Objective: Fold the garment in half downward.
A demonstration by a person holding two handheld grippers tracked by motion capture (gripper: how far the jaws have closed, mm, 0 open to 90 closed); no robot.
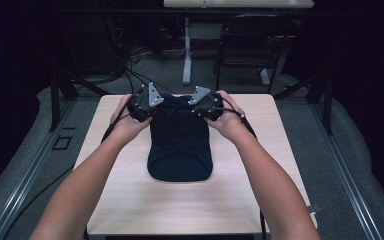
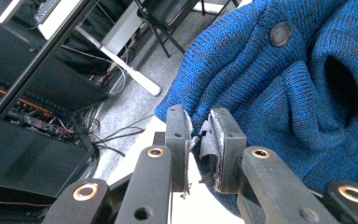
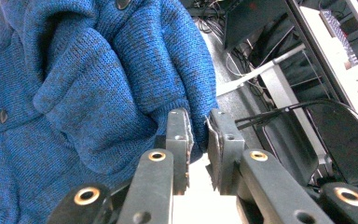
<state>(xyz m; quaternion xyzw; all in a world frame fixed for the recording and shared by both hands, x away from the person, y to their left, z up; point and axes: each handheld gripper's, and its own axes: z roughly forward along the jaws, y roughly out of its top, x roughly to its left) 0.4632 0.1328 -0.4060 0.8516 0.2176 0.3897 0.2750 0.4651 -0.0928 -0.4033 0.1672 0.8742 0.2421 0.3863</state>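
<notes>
A folded blue knitted cardigan lies in the middle of the pale worktop. At its far end the left claw pinches one corner of the knit and the right claw pinches the other. Beyond the worktop stands a dark chair.

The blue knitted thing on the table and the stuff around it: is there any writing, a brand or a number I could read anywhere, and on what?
None: no readable text in any view.
The blue knitted garment has plain dark buttons and no visible label.
The grippers' black jaws and pads are unmarked.
The equipment in the background is too blurred to tell whether it bears any lettering.
</notes>
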